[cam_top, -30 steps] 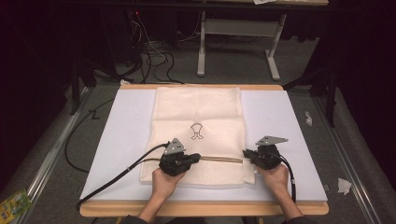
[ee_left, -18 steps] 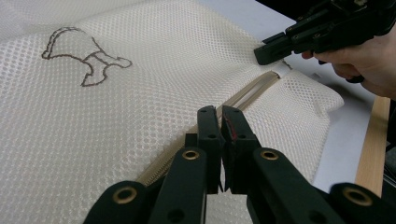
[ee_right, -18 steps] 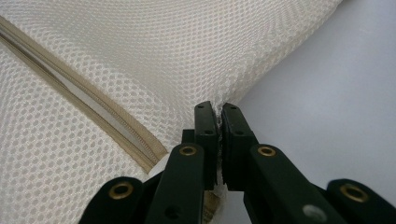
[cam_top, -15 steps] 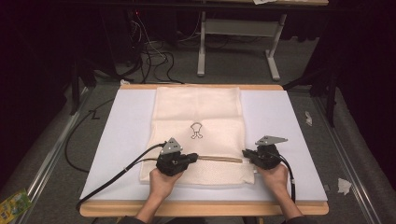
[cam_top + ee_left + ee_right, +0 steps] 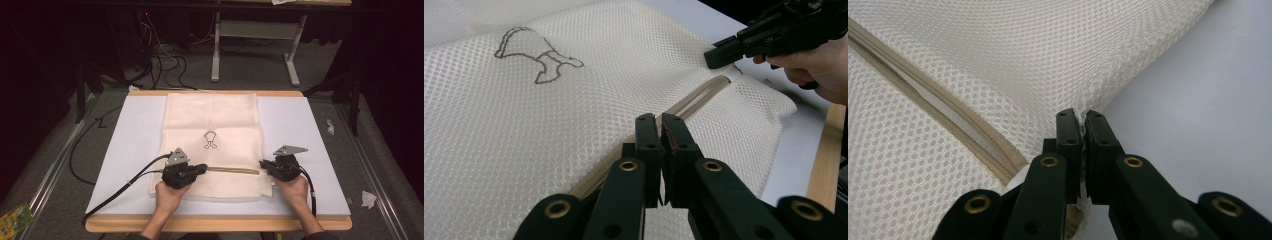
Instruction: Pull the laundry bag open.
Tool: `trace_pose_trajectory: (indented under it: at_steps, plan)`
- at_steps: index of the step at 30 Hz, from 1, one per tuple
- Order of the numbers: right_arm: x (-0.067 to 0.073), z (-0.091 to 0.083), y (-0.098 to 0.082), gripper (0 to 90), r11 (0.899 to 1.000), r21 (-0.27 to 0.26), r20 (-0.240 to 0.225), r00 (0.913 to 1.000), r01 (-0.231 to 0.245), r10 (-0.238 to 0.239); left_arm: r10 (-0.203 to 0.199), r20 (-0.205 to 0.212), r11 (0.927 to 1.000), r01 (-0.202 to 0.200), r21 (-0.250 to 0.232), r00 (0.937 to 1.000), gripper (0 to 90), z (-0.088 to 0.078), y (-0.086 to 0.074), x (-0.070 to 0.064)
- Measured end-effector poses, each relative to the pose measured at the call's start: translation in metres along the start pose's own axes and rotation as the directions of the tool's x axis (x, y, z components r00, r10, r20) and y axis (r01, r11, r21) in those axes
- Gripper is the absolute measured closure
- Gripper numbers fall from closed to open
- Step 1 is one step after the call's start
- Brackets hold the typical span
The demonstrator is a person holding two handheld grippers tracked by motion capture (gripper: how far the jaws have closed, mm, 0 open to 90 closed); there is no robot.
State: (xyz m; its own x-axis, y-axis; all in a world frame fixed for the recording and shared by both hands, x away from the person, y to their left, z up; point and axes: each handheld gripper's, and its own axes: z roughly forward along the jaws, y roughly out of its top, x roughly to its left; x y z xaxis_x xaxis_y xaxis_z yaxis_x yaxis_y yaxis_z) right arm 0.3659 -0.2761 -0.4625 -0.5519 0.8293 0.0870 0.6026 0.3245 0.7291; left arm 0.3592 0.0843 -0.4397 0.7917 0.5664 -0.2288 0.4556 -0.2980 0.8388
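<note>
From my station I see the mesh bag (image 5: 212, 127) lying flat down the middle of the white board (image 5: 135, 145), so nothing stands up there and I can sweep over all of it. Bare strips of board run down both sides, wide enough to pass a gripper. The left gripper (image 5: 202, 168) and right gripper (image 5: 263, 166) sit near the front edge, at either end of the zipper (image 5: 232, 170), with open room between them. The left gripper's cable (image 5: 125, 187) loops across the front left corner and blocks a low pass there.
</note>
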Motion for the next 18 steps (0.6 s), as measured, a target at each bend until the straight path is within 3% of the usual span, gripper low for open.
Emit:
trace_pose_trajectory:
  at_steps: [18]
  plan:
    - [0.0, -0.002, 0.001, 87.8, 1.0, 0.004, 0.0, 1.0, -0.007, 0.007, -0.006, -0.014, 0.9999, 0.006, -0.013, 0.9999, 87.0, -0.011, 0.0, 0.005]
